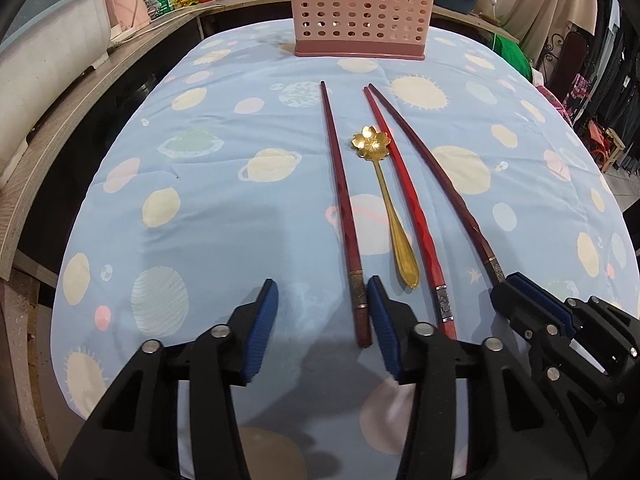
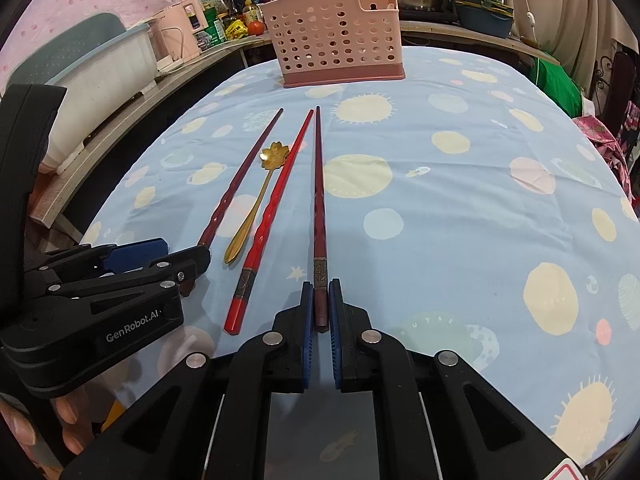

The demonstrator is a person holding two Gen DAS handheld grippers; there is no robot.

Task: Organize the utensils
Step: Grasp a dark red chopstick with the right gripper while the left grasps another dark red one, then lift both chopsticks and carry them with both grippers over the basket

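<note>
Three chopsticks and a gold flower-shaped spoon [image 1: 384, 184] lie lengthwise on the blue planet-print tablecloth [image 1: 224, 200]. My left gripper [image 1: 324, 300] is open; the butt of the left dark-red chopstick [image 1: 344, 216] lies just inside its right finger. My right gripper [image 2: 321, 304] is shut on the butt of the right dark chopstick [image 2: 319, 200], which rests on the cloth; it also shows in the left wrist view [image 1: 516, 292]. The bright red chopstick [image 2: 276, 208] and the spoon [image 2: 256, 208] lie between the two. The pink perforated utensil holder [image 1: 362, 8] stands at the table's far end.
A wooden counter [image 1: 80, 92] runs along the left with a white-and-teal tub [image 1: 44, 64], a pink appliance and bottles. Pots and a planter stand behind the holder [image 2: 336, 40]. Green cloth and a chair are at the far right.
</note>
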